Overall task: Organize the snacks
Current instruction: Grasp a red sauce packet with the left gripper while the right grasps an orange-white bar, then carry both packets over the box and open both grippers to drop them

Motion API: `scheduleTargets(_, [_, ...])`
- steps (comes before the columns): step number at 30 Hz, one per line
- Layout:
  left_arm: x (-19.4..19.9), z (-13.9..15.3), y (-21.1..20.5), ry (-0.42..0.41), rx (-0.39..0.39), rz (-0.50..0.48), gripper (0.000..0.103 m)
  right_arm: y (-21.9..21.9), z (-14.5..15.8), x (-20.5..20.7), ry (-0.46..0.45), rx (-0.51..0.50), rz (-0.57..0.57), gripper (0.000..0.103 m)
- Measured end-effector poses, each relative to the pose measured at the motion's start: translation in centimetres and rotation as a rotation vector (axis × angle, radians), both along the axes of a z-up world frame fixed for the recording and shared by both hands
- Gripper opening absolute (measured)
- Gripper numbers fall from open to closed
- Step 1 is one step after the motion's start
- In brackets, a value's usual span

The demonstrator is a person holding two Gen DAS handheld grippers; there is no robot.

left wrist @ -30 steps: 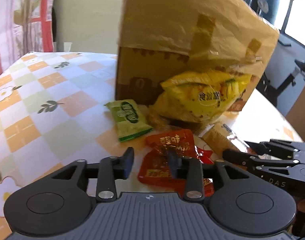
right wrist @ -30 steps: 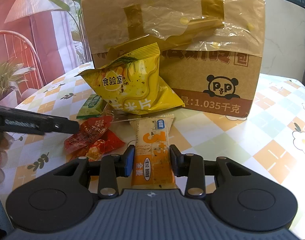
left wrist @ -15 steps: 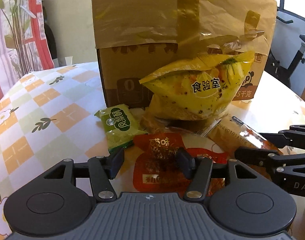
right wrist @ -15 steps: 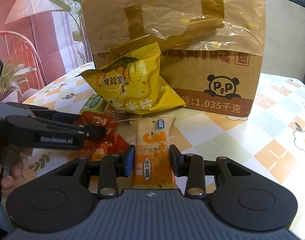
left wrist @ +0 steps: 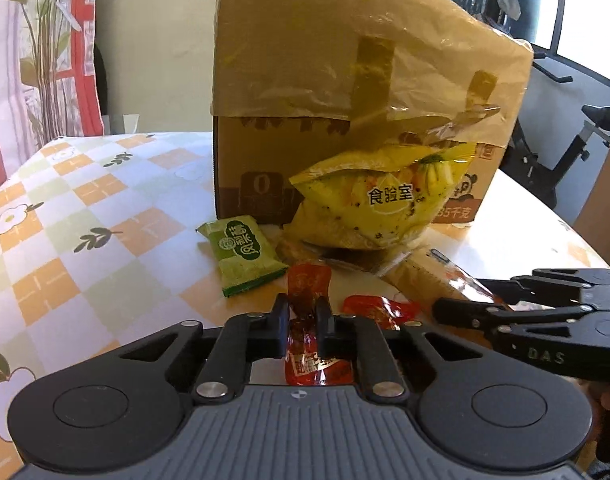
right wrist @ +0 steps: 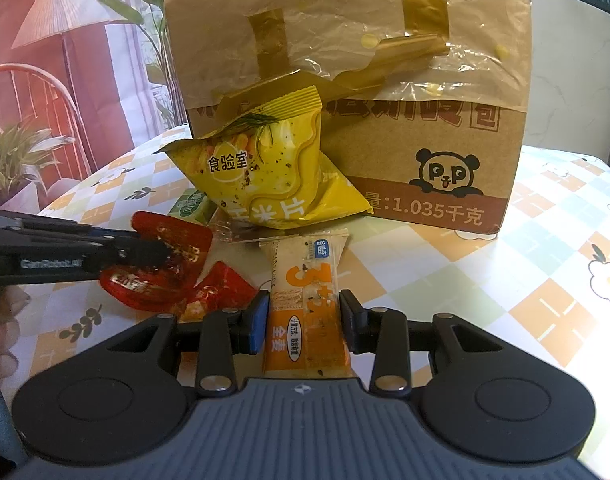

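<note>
Crumpled red packet (left wrist: 305,320) half hidden between left tool (left wrist: 301,316) pads.

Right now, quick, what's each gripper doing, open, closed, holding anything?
Left gripper: closed on the red snack packet.
Right gripper: closed on the orange snack bar.

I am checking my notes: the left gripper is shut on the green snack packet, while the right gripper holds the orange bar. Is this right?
Not quite. The left gripper is shut on a red snack packet, not the green one; the green snack packet lies free on the table, as the left wrist view shows. The right gripper does hold the orange bar.
</note>
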State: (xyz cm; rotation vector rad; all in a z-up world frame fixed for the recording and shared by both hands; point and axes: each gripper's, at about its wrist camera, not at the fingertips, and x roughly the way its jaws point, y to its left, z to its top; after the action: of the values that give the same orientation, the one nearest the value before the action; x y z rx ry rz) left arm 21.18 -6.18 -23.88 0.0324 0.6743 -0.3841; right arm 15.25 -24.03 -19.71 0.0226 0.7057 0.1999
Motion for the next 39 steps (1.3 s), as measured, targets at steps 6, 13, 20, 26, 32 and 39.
scheduleTargets(6, [-0.7, 0.1, 0.3, -0.004, -0.011, -0.009, 0.013, 0.0, 0.0, 0.0, 0.003, 0.001, 0.001, 0.039])
scheduleTargets(13, [-1.4, 1.9, 1.2, -0.059, -0.042, -0.003, 0.012, 0.1, 0.1, -0.1, -0.001, -0.003, 0.012, 0.038])
scheduleTargets(20, [-2.1, 3.6, 3.3, -0.068, -0.072, 0.038, 0.012, -0.1, 0.9, -0.8, 0.029, 0.002, 0.008, 0.038])
scheduleTargets(26, [-2.5, 5.2, 4.1, -0.086, -0.086, 0.058, 0.012, -1.5, 2.7, -2.4, 0.041, 0.015, -0.049, 0.038])
scheduleTargets(32, [-2.8, 8.7, 4.6, -0.158, -0.126, 0.061, 0.012, -2.3, 6.8, -3.9, -0.049, 0.035, -0.077, 0.038])
scheduleTargets(39, [-1.8, 14.6, 4.3, -0.296, -0.149, 0.033, 0.012, -2.5, 14.2, -3.8, -0.233, 0.054, -0.057, 0.038])
